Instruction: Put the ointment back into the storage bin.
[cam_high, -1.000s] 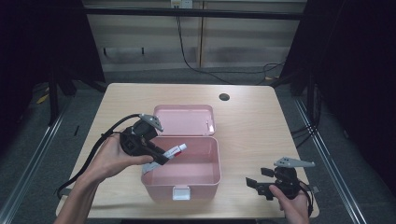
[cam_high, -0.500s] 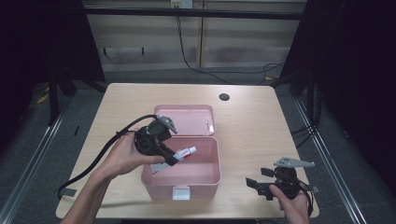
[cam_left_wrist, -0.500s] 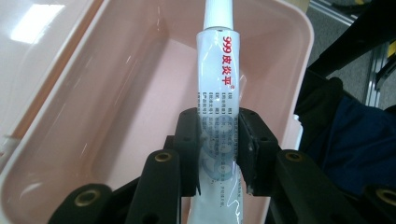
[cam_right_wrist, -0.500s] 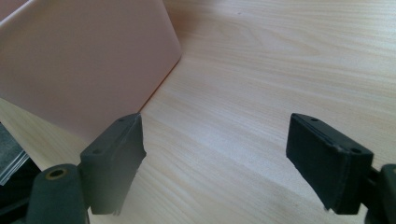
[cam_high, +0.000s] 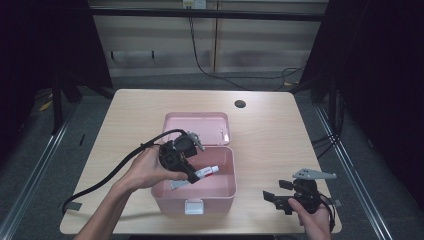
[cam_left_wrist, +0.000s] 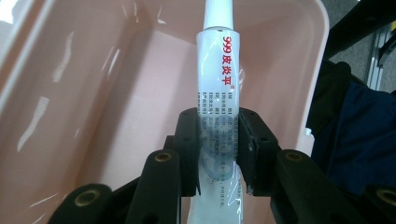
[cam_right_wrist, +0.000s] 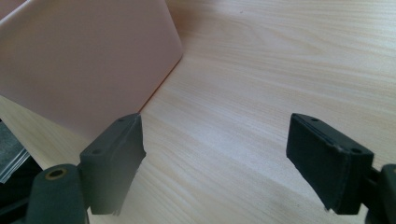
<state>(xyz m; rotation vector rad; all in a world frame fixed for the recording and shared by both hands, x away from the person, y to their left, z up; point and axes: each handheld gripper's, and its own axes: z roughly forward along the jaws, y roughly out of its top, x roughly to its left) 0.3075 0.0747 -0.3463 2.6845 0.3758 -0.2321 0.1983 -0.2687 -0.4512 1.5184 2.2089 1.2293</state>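
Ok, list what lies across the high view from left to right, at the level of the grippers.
Left gripper's cable → left gripper → white tube → pink box's right wall → right gripper.

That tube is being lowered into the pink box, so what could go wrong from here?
The left gripper pinches the soft tube near its tail, so it might squash or slip askew. The tube hangs slanted over the box; let go early, it may land propped on a wall. The right gripper rests open nearby, not steadying the box.
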